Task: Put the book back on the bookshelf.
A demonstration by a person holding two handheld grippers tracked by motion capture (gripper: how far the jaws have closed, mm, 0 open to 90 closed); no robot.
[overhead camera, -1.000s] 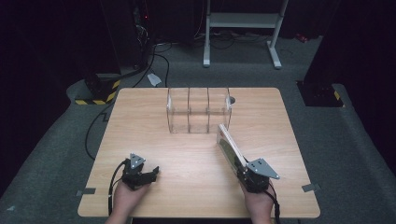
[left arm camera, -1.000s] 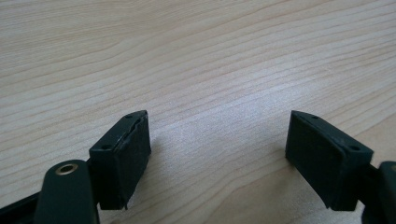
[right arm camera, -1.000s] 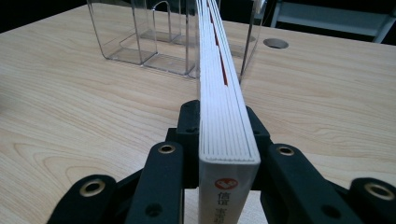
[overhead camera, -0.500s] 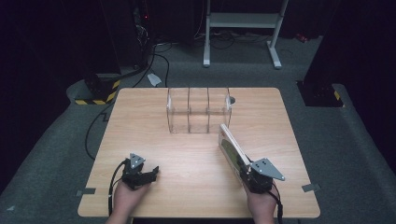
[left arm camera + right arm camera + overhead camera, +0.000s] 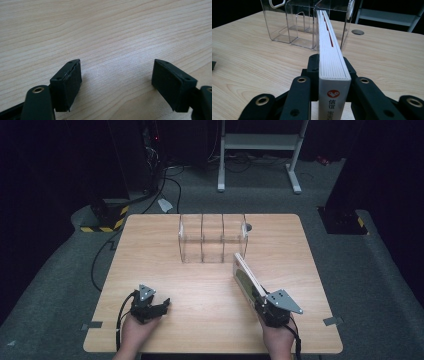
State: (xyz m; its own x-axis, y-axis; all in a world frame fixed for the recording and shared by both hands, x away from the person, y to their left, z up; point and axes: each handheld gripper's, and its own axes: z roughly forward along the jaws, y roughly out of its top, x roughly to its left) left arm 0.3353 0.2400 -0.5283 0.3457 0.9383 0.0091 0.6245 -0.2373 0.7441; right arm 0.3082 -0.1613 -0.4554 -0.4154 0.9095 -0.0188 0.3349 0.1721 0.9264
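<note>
Black right gripper [image 5: 329, 72] pinches a white book [image 5: 332, 57]; left gripper [image 5: 116, 82] gapes empty.

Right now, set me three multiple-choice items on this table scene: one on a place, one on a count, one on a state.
1. Where does the clear organizer stand?
A. at the table's far middle
B. at the near left corner
C. on the floor

2. How many compartments does it show from above?
A. one
B. three
C. six

3. How do the right gripper's jaws stand?
A. wide open over bare wood
B. closed on the white book
C. closed on a cable

Answers:
1. A, since the high view shows it on the wooden table near the far edge, about midway across.
2. B, since two inner dividers split it into three bays side by side.
3. B, since the right gripper view shows both jaws pressed against the book's sides, while the left gripper stands open over bare wood.
</note>
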